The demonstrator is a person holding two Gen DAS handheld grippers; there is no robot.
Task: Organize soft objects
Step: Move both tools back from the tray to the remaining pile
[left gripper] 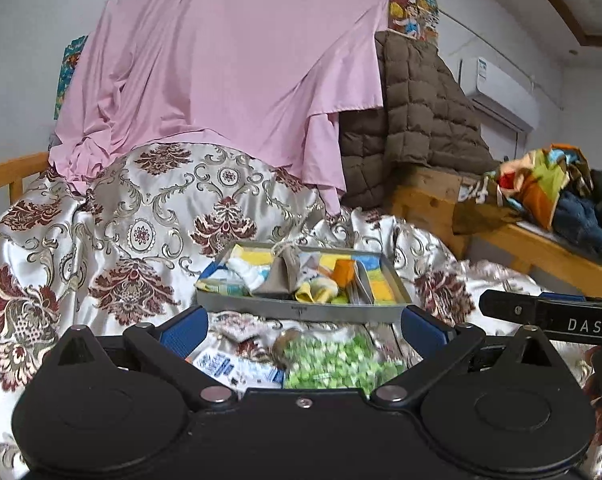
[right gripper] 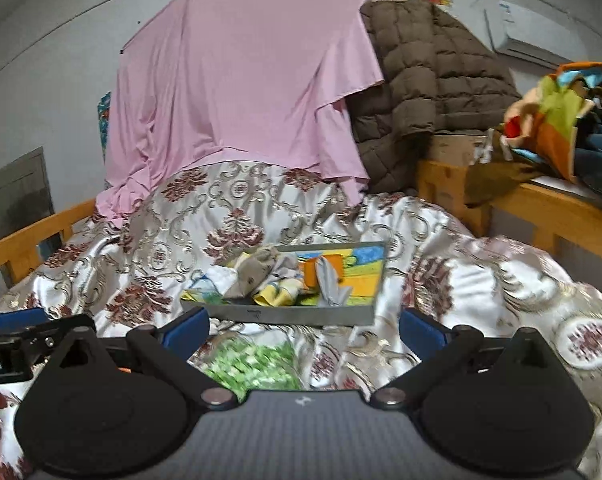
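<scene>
Both claws stand wide open and empty: the left claw (left gripper: 301, 322) and the right claw (right gripper: 303, 324) hover low over the bed (right gripper: 481, 240), just short of the tray (left gripper: 301, 312). Socks and a grey pouch (left gripper: 281, 276) already lie heaped in the tray. A green-speckled cloth (left gripper: 333, 364) lies loose on the bed, nearest the left claw. My guess is that it goes next; pinch a raised fold at its middle, so the slick bedspread is not caught too. Its near edge is hidden behind the claw body, motion blurs it, and the white-and-blue item (left gripper: 229, 364) beside it is unreadable.
</scene>
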